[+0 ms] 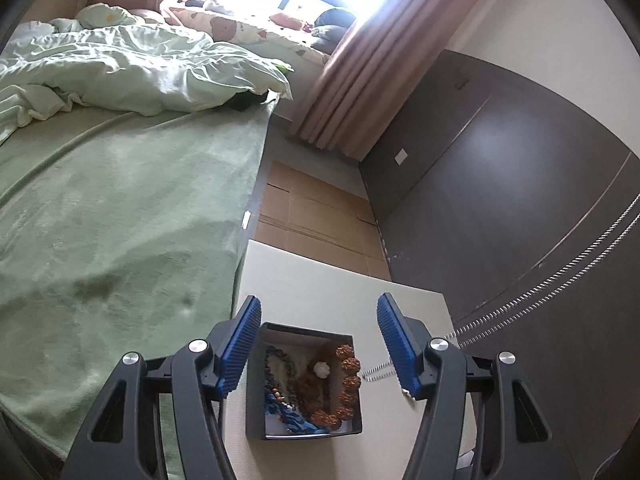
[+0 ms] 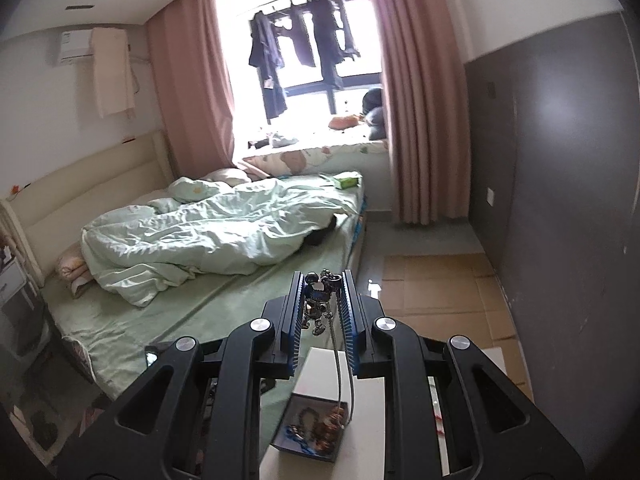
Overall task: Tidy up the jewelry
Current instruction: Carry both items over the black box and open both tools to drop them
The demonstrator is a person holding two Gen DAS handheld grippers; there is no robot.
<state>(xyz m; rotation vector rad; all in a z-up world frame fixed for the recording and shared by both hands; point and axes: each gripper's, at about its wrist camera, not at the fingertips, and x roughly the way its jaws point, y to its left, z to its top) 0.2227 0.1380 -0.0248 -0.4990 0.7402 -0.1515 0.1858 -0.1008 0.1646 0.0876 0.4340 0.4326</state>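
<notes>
While the left gripper (image 1: 316, 344) is held wide open and empty above the open dark square jewellery box (image 1: 305, 380) on the white table (image 1: 320, 280), a silver robot-shaped pendant (image 2: 319, 300) with its chain dangling towards the box is clamped in the nearly closed right gripper (image 2: 320, 312).

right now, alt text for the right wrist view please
The right gripper is shut on a small metal robot-figure pendant, whose silver chain hangs down toward an open box of beaded jewelry on a white table. Behind are a bed with a rumpled pale green duvet, pink curtains and a bright window.
</notes>
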